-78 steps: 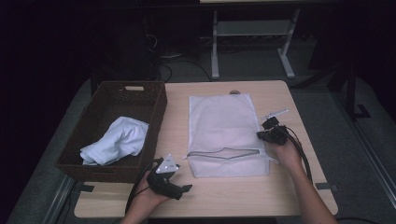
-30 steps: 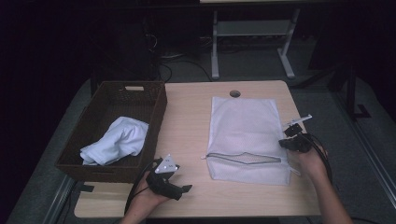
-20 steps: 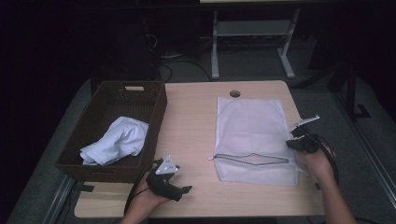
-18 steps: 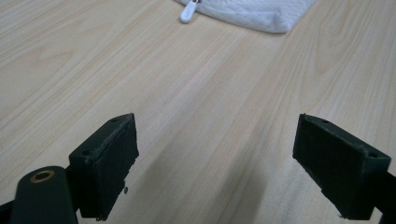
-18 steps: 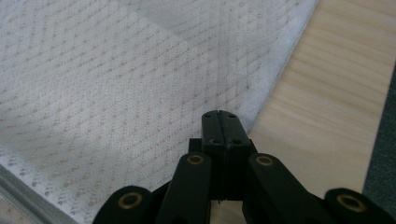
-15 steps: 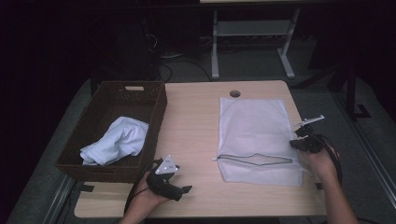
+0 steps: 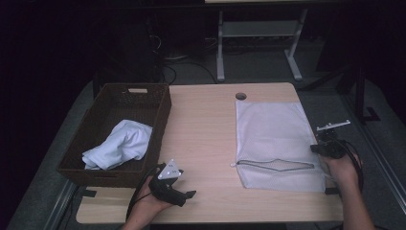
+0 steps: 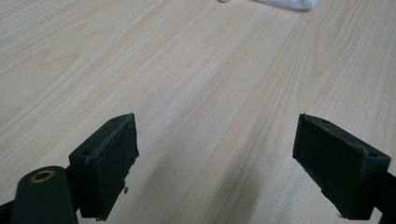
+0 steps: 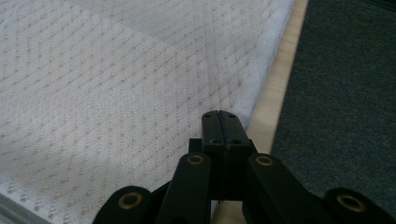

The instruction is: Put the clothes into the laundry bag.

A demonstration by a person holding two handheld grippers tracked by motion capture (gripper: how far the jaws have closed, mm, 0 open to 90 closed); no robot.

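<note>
A white mesh laundry bag (image 7: 273, 134) lies flat on the right half of the wooden table (image 7: 201, 124), its zipper (image 7: 275, 165) running across near the front end. My right gripper (image 7: 316, 148) is at the bag's right edge, shut on the mesh. In the right gripper view the jaws (image 9: 222, 116) are pressed together with the mesh bag (image 9: 116, 84) creased up toward them. My left gripper (image 7: 189, 194) rests near the table's front edge, open with nothing between its fingers (image 8: 109, 154) but bare wood.
A dark woven basket (image 7: 103, 120) stands at the table's left with a crumpled white cloth (image 7: 119, 143) inside. A cable hole (image 7: 241, 96) sits at the back. The table's right edge (image 9: 275, 93) runs just beside the right gripper, with grey floor beyond.
My right gripper has moved right toward the table's edge, and the mesh bag has slid right with it. The left gripper has stayed put.
</note>
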